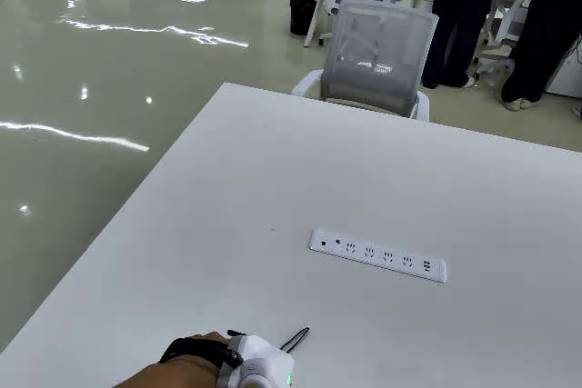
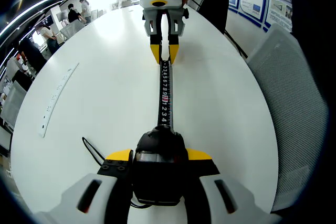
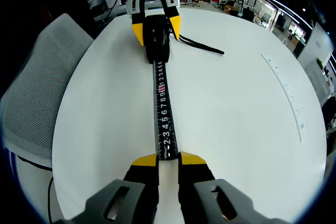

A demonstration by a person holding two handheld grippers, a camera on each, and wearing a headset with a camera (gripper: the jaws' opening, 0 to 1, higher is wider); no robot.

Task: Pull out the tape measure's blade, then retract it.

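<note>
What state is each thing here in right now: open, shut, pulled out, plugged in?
tape measure case: clamped in the left gripper.
blade: pulled out, stretched straight between the two grippers above the table.
left gripper: shut on the tape measure case.
right gripper: shut on the blade's tip.
power strip: lying flat, nothing plugged in.
office chair: empty, at the table's far edge.

The tape measure is showing a black case at the bottom of the left gripper view, its blade running black with white numerals and one red mark. The left gripper and right gripper are wearing yellow tips on pale grey bodies. The table and power strip are showing white, the mesh chair at the head view's top grey.
</note>
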